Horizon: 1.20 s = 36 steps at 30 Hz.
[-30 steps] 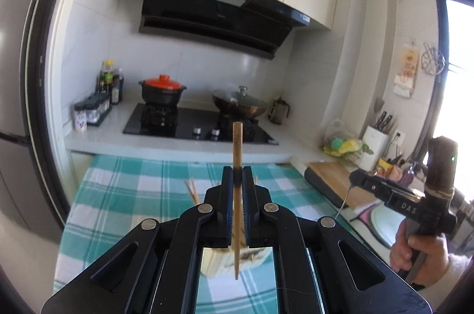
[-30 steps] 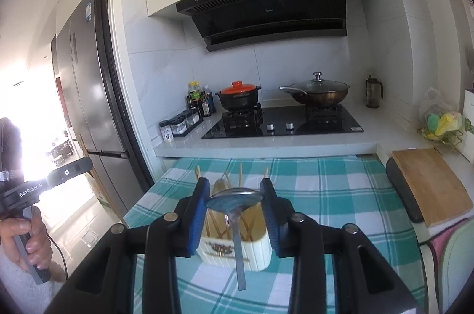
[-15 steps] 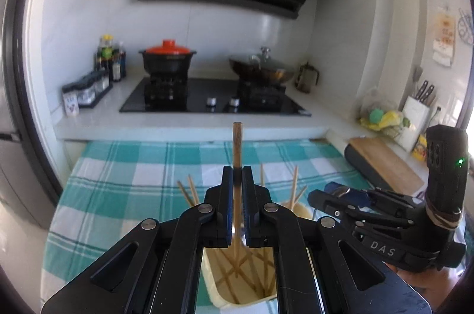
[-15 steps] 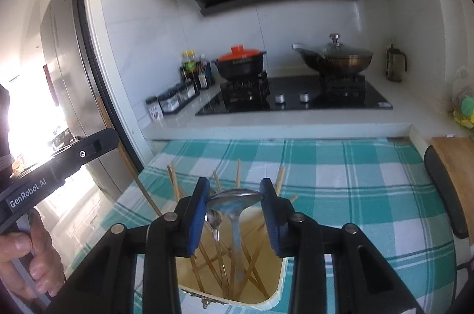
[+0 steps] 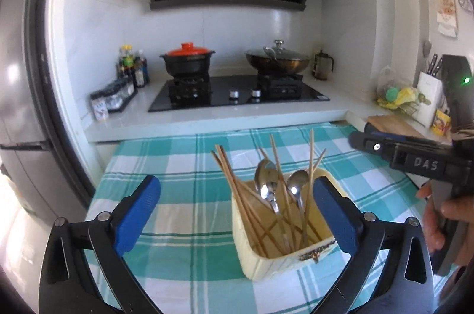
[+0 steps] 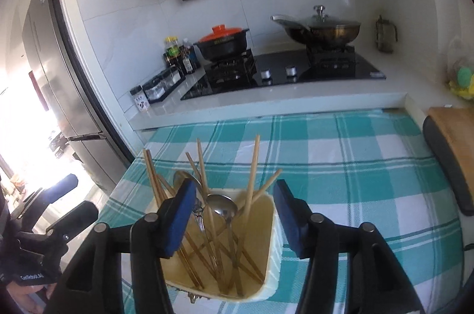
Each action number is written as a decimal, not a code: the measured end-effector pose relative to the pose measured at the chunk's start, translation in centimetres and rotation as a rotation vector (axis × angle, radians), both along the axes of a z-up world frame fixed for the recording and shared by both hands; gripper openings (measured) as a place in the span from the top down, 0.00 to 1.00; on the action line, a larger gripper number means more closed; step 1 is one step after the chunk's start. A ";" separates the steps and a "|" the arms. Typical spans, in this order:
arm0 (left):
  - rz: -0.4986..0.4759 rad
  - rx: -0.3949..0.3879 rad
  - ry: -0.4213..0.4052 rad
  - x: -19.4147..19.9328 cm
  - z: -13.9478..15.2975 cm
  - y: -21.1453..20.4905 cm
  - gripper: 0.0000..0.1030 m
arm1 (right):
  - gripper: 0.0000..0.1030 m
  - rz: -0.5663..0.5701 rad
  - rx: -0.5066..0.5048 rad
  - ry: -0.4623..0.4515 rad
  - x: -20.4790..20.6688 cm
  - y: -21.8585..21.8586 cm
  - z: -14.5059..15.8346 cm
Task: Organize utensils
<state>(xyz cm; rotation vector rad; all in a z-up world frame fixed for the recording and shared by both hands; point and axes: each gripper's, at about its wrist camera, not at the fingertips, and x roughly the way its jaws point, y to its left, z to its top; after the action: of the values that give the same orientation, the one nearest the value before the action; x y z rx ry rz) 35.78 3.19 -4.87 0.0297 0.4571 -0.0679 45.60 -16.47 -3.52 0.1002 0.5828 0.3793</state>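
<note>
A cream utensil holder (image 5: 266, 263) stands on the teal checked tablecloth (image 5: 177, 166). Several wooden chopsticks (image 5: 234, 183) and two metal spoons (image 5: 265, 183) lean inside it. My left gripper (image 5: 235, 191) is just short of the holder; its jaws are opening wide, with nothing pressed between them. In the right wrist view my right gripper (image 6: 235, 197) hovers over the holder (image 6: 275, 269), jaws opening. A spoon (image 6: 222, 204) and chopsticks (image 6: 253, 166) stand free between its blue pads. Each gripper shows at the edge of the other's view.
Behind the table runs a white counter (image 5: 207, 121) with a black hob, a red-lidded pot (image 5: 188, 59) and a lidded wok (image 5: 277, 61). Spice jars (image 5: 112, 101) stand left, a cutting board (image 6: 456, 136) right, a fridge (image 6: 59, 95) far left.
The left gripper let go of its chopstick and the right let go of its spoon; both now stand in the holder. Both grippers sank closer to the holder.
</note>
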 end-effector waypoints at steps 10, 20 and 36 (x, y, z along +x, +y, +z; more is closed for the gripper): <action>0.116 0.034 -0.031 -11.1 0.3 -1.3 0.00 | 0.00 -0.092 -0.132 -0.178 -16.3 0.0 2.9; 0.169 0.056 0.018 -15.8 0.4 -2.3 0.00 | 0.00 -0.115 -0.180 -0.142 -23.5 -0.3 1.4; 0.151 0.021 0.028 -18.8 2.4 -3.6 0.00 | 0.00 -0.198 -0.181 -0.151 -26.8 -1.5 2.8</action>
<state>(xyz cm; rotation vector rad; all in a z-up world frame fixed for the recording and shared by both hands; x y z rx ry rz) 16.96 -0.39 -2.48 0.0148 0.4870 0.0847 18.83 -17.98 -0.71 -0.0447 0.4508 0.1389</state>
